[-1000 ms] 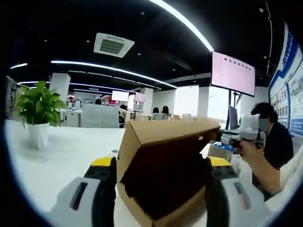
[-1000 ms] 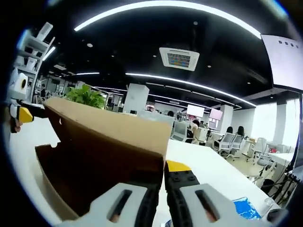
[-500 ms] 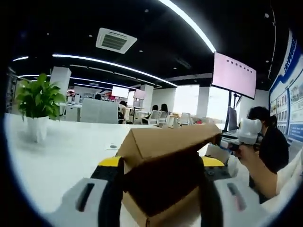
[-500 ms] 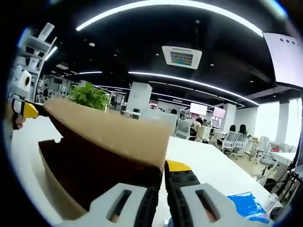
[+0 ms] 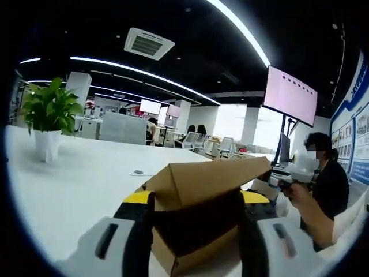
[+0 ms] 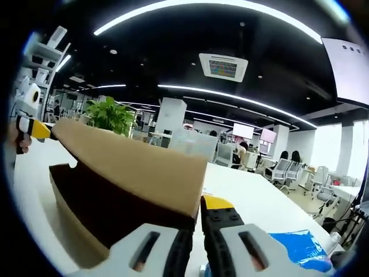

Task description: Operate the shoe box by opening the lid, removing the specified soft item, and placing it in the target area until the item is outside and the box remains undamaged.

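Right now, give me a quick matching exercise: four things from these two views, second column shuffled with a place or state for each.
Things:
1. shoe box lid
2. potted plant
3. blue packet
4. left gripper

Places or states:
A. lying on the white table, to the right of the right gripper
B. jaws apart, one on each side of the shoe box
C. pinched at its edge, tilted over the box
D. standing on the table, far off on the left

Pairs: 1-C, 2-D, 3-A, 4-B
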`<state>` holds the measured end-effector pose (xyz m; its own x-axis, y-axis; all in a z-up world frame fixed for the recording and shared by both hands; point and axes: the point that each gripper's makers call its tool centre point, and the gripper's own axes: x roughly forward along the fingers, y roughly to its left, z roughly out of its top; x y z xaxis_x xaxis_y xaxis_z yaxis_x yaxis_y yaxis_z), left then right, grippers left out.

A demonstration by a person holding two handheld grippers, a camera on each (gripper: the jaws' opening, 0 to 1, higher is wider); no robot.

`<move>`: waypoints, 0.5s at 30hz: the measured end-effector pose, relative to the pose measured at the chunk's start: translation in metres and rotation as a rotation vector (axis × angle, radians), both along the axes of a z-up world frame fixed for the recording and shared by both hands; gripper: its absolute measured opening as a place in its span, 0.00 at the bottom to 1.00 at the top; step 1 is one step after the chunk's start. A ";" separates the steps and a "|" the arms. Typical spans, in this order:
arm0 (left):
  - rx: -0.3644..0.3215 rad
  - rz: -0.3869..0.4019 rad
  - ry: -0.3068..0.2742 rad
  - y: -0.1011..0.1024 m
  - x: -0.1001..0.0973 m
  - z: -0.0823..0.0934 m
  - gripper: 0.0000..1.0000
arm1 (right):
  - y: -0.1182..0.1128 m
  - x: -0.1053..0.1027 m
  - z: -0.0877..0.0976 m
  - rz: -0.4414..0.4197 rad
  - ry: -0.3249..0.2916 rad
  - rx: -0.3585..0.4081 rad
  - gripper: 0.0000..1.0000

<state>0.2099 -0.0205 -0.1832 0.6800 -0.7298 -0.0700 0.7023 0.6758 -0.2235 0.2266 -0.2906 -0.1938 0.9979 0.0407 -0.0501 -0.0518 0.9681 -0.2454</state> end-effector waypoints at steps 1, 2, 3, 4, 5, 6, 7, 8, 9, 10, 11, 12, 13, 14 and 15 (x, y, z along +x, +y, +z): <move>0.001 0.002 0.003 0.000 0.000 -0.001 0.60 | 0.000 0.000 -0.001 0.002 0.002 -0.002 0.01; -0.005 0.002 0.008 0.001 0.000 -0.002 0.60 | 0.001 0.000 -0.003 0.006 0.004 -0.015 0.02; -0.009 0.004 0.016 0.001 0.001 -0.003 0.59 | 0.002 0.000 -0.004 0.008 0.006 -0.018 0.02; -0.009 0.016 0.030 0.003 0.003 -0.006 0.56 | 0.002 -0.001 -0.005 0.012 0.011 -0.026 0.02; 0.007 0.037 0.038 0.006 0.005 -0.009 0.51 | 0.002 -0.001 -0.007 0.010 0.017 -0.034 0.02; 0.019 0.046 0.035 0.009 0.006 -0.012 0.51 | 0.002 -0.001 -0.007 0.010 0.017 -0.032 0.02; -0.001 0.034 0.037 0.007 0.006 -0.012 0.51 | 0.002 -0.001 -0.008 0.012 0.016 -0.019 0.02; -0.005 0.033 0.035 0.006 0.005 -0.011 0.51 | 0.002 0.000 -0.007 0.010 0.014 -0.023 0.02; -0.003 0.033 0.033 0.006 0.005 -0.011 0.51 | 0.002 0.001 -0.008 0.008 0.015 -0.025 0.02; 0.006 0.037 0.035 0.006 0.006 -0.012 0.51 | 0.003 0.001 -0.009 0.006 0.022 -0.026 0.02; 0.014 0.037 0.035 0.006 0.006 -0.012 0.51 | 0.002 0.002 -0.009 0.009 0.019 -0.032 0.02; 0.014 0.037 0.036 0.006 0.006 -0.012 0.51 | 0.002 0.001 -0.009 0.011 0.018 -0.033 0.03; 0.012 0.037 0.036 0.006 0.006 -0.012 0.51 | 0.002 0.001 -0.009 0.014 0.018 -0.031 0.03; 0.010 0.037 0.036 0.006 0.006 -0.011 0.51 | 0.003 0.000 -0.009 0.021 0.018 -0.026 0.03; 0.013 0.037 0.036 0.006 0.006 -0.012 0.51 | 0.003 0.000 -0.009 0.023 0.018 -0.027 0.03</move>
<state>0.2156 -0.0148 -0.1947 0.7034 -0.7030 -0.1046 0.6683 0.7043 -0.2393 0.2268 -0.2877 -0.2029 0.9956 0.0621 -0.0697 -0.0787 0.9597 -0.2698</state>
